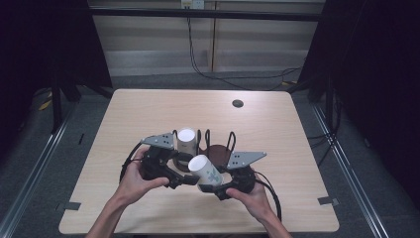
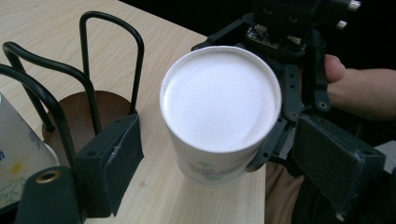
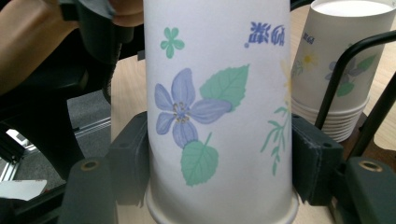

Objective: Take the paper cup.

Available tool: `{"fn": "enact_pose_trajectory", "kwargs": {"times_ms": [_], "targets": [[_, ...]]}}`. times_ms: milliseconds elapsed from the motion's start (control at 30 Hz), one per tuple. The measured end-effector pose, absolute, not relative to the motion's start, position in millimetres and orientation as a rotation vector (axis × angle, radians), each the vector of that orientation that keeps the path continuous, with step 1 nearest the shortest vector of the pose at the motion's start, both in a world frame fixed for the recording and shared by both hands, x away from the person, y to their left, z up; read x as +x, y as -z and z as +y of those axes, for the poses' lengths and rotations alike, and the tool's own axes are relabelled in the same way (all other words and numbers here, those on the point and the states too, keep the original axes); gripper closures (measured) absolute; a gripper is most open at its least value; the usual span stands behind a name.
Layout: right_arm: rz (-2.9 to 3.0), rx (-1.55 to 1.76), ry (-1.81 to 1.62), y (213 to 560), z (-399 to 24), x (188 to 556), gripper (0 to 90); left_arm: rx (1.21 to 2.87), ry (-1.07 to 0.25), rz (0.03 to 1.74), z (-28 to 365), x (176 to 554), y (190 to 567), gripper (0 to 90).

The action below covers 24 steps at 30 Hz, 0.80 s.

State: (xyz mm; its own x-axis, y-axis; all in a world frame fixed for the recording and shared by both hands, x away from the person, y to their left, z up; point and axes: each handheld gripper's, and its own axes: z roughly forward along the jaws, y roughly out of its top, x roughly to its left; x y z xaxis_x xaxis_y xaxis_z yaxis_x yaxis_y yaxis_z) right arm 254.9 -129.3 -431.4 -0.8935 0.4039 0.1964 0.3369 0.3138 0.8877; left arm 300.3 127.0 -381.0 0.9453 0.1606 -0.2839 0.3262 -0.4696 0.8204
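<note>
Your right gripper (image 3: 219,172) is clamping the flowered paper cup (image 3: 217,107) while your left gripper (image 2: 224,163) is standing wide, empty; keep the squeeze gentle.

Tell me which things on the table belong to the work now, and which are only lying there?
In the job:
- paper cup, upside down, clamped in the right gripper
- stack of cups in the wire rack
- left gripper, jaws open

Lying about:
- round black hole cover on the table
- floor cables

Left gripper (image 1: 190,179) fingers apart, right gripper (image 1: 207,187) clamped.
</note>
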Motion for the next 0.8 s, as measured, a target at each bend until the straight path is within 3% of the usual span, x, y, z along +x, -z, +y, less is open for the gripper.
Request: {"fn": "enact_pose_trajectory", "kwargs": {"times_ms": [800], "targets": [[2.597, 0.748, -1.533, 430, -136, 260, 33.4, 2.164, 0.073, 0.340, 139, 302, 394, 16.9]]}}
